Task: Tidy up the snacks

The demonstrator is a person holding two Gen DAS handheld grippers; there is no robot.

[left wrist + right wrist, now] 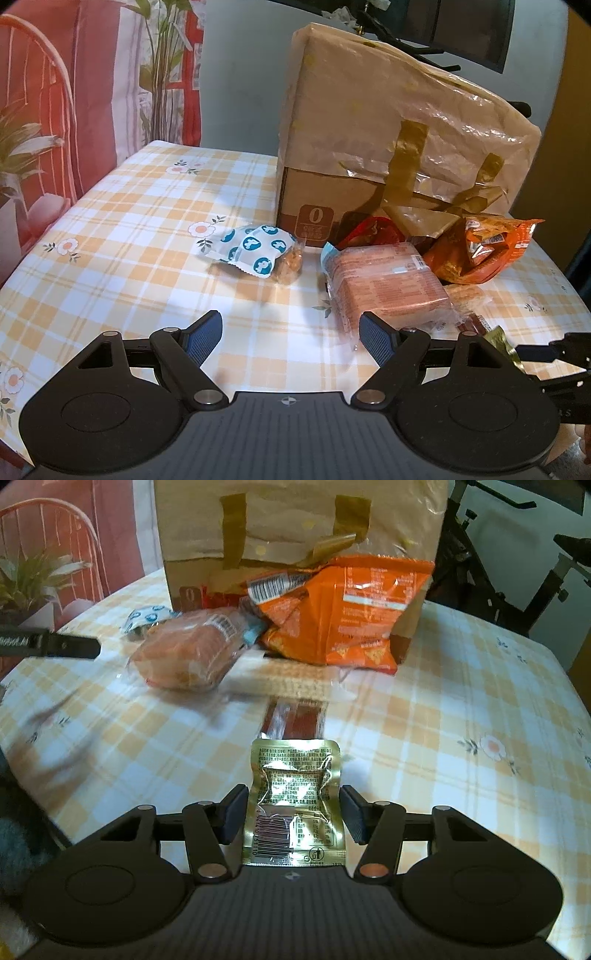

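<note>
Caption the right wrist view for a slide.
Right gripper straddles a gold foil packet on the checked tablecloth, snacks piled beyond.

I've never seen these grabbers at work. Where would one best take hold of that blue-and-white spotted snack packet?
Probably across the puffy middle of the spotted packet, coming down from above with the open left gripper. It lies flat and alone on the tablecloth, so both sides are free; its crimped ends look thin and slippery.

A big "0" can be made out on the brown label of the cardboard box (317,218). On the gold packet (295,805), barcodes and a bin symbol are seen; the fine print isn't readable.
</note>
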